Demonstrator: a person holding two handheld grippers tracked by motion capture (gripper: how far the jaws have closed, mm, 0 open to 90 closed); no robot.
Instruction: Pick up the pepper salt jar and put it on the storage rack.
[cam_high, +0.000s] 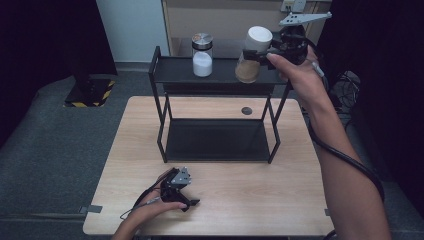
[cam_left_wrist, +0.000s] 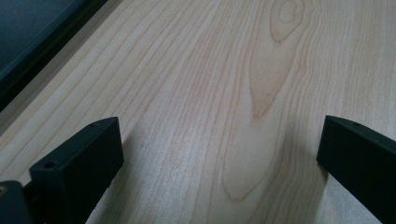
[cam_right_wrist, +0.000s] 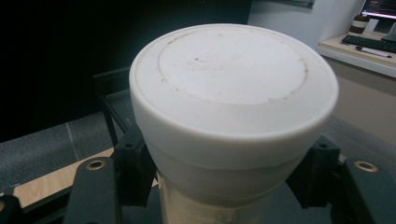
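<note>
The right gripper had its jaws closed on the neck of the jar, just under the white lid; in the right gripper view the two black jaws pressed the jar from either side, with the lid rising above them. The jar, with brown contents, stood upright, its long axis vertical, with its base at the right end of the rack's top shelf. Whether the base rested on the shelf or hung just clear of it could not be told. The jaws came at it from the right, roughly level, so the jar lay straight ahead of them and toward the rack's middle.

A second jar, with white contents and a metal cap, stood on the same shelf to the left, apart from the held one. The lower shelf was bare.

The left gripper rested low on the counter near its front edge, well apart from the rack, its jaws wide and holding nothing; the left gripper view showed bare wood grain between them. The right hand was by far the nearer to the jar, so any lift or release likely fell to it, probably along the jar's vertical axis.
</note>
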